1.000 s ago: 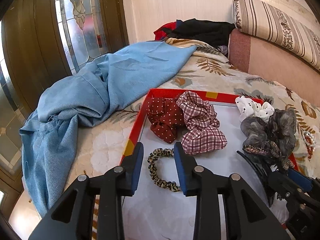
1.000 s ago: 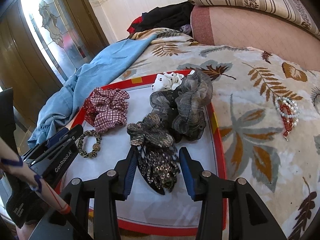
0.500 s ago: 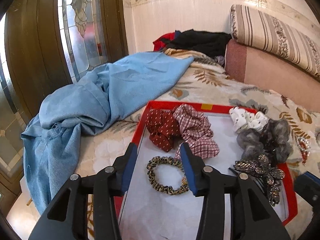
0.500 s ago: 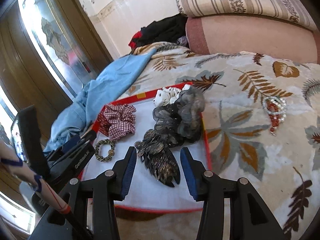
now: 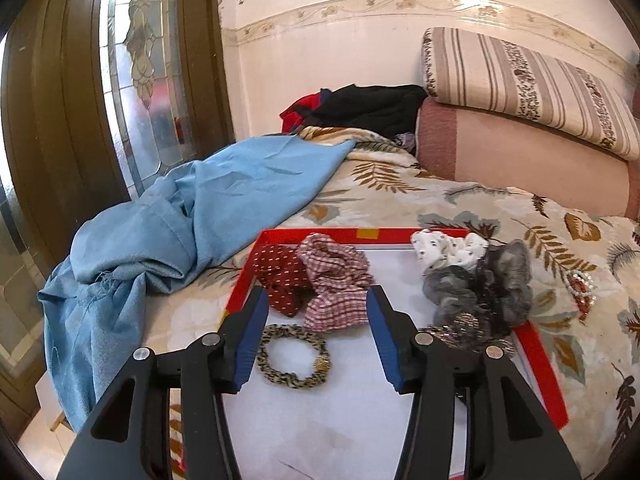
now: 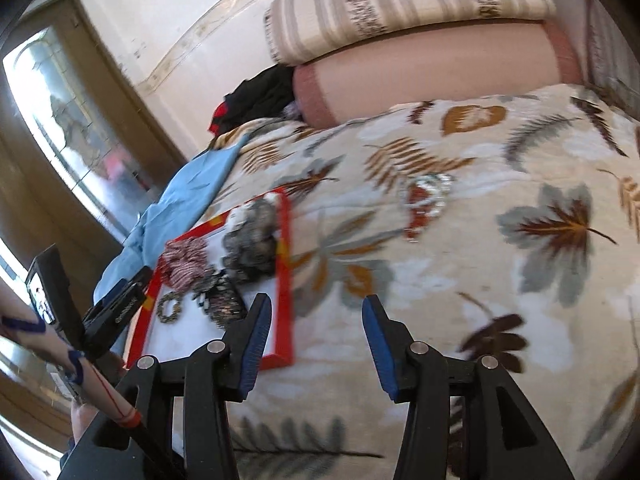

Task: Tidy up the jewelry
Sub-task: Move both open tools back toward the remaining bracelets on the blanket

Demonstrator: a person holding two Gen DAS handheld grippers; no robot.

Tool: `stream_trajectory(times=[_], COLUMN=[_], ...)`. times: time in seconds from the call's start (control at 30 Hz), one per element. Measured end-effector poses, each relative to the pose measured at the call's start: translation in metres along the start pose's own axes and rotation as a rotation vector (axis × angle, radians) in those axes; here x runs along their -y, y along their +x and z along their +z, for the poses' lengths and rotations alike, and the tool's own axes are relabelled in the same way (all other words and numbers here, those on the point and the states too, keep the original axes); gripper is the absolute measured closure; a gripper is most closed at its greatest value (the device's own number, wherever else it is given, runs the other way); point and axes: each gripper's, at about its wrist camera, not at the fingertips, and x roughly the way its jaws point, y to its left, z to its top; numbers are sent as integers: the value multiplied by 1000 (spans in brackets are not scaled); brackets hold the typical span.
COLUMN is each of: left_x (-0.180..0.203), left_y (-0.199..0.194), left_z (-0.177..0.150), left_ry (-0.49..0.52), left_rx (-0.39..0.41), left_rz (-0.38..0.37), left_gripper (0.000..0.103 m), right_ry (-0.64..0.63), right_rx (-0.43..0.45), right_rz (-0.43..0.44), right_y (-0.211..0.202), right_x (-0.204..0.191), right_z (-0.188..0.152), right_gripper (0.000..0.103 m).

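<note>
My right gripper (image 6: 316, 338) has swung off the red tray (image 6: 285, 280) over the bedspread (image 6: 460, 280), jaws apart, empty; the bead bracelet (image 6: 426, 200) lies well ahead. My left gripper (image 5: 314, 336), jaws just opened, hangs empty above the leopard hair tie (image 5: 294, 356).

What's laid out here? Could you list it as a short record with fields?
place: a bed with a leaf-print blanket
tray: red-rimmed tray with a white floor, lying on the blanket
in tray: leopard-print hair tie, plaid scrunchie, red dotted scrunchie, white scrunchie, grey scrunchie
outside tray: beaded bracelet on the blanket
left gripper: jaws just widened, empty, above the hair tie
right gripper: jaws open, empty, over the blanket
</note>
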Motion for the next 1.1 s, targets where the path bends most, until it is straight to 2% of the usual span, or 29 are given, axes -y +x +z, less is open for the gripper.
stream_trajectory(times=[0.3, 0.4, 0.8, 1.1], left_x=[45, 64, 126, 162], left_y=[-36, -45, -77, -72], left_z=[-8, -14, -38, -36], left_ry=[61, 95, 199, 208], left_rx=[72, 74, -7, -129], left_rz=[-94, -124, -296, -402], left_gripper=[49, 48, 48, 48], right_ry=[56, 69, 115, 70], right_rx=[23, 37, 76, 86], right_rz=[-38, -40, -61, -119], right_y=[-20, -28, -59, -68], right_x=[39, 48, 77, 107], right_z=[0, 2, 18, 47], right_gripper=[52, 52, 52, 52])
